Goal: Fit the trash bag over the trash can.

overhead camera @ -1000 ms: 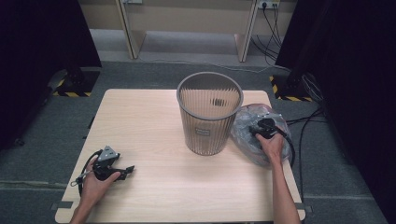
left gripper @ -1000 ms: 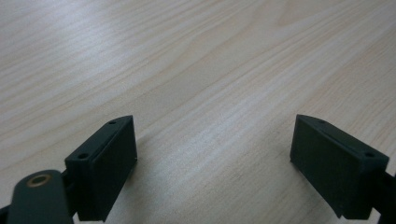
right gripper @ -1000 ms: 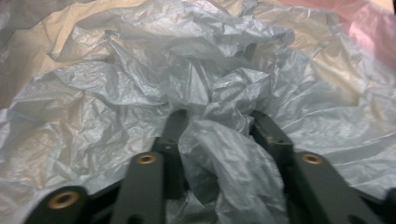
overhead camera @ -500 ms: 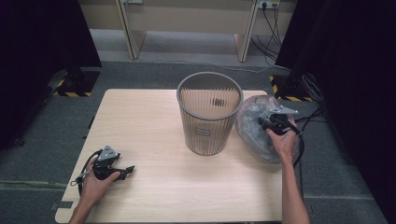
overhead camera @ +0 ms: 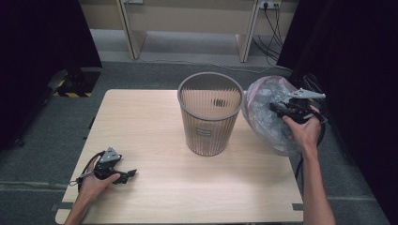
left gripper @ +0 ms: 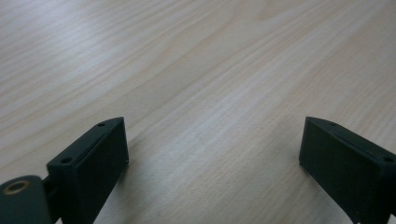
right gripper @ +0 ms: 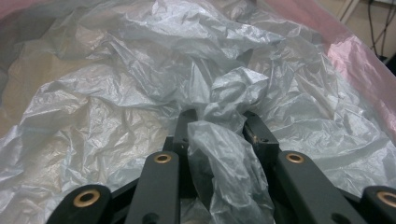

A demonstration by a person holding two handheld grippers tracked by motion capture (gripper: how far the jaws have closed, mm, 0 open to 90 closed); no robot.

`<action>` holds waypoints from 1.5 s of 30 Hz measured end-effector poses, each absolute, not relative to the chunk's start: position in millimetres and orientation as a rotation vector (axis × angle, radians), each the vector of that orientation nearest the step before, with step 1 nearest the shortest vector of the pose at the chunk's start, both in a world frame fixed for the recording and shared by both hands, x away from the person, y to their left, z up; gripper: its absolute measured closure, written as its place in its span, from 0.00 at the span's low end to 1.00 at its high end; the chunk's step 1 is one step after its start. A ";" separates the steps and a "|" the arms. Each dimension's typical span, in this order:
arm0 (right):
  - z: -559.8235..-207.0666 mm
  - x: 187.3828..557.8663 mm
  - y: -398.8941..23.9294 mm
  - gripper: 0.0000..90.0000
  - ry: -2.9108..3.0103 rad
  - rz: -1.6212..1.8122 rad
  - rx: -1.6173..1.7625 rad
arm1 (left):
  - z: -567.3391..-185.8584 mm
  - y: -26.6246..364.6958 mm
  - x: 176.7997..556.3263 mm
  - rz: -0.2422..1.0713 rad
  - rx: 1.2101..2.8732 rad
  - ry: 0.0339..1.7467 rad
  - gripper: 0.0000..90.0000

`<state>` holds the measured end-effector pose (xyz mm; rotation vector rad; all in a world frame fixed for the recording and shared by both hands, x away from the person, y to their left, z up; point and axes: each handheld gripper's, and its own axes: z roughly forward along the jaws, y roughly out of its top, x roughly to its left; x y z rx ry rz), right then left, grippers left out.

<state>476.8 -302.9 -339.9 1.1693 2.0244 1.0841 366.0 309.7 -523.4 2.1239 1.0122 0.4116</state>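
**Plastic bag gripped and lifted beside bin**

Crumpled translucent film fills the gap between the jaws of the right tool (right gripper: 215, 126), which are clenched on a bunched fold of the plastic bag (right gripper: 140, 93); they have just been closing on it. The pads themselves are largely hidden by the film, and the bag's contents cannot be made out. In the high view the right tool (overhead camera: 277, 108) is held off the surface (overhead camera: 155, 117), forearm extended, bag (overhead camera: 265, 119) hanging just beside the mesh wastebasket (overhead camera: 210, 115). The left tool (overhead camera: 130, 174) rests low on the surface, jaws released and wide apart over bare wood. Against the earlier frames, the right hand and bag have risen; the left is unchanged.
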 end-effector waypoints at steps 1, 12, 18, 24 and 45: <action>-336.1 476.1 -302.6 0.79 2.030 1.091 1.168 | -522.8 309.5 365.7 0.409 2.120 1.000 0.11; -307.7 480.4 -298.8 0.79 2.058 1.069 1.153 | -495.5 298.6 362.6 0.367 2.039 0.941 0.18; -284.2 479.0 -301.6 0.79 2.042 1.068 1.128 | -472.2 291.0 359.9 0.378 2.024 0.899 0.17; -262.4 478.4 -297.4 0.79 2.030 1.083 1.092 | -453.7 288.0 361.1 0.399 1.982 0.892 0.17; -217.6 481.4 -182.6 0.78 2.209 1.201 0.766 | -394.4 253.8 366.1 0.419 1.860 0.881 0.16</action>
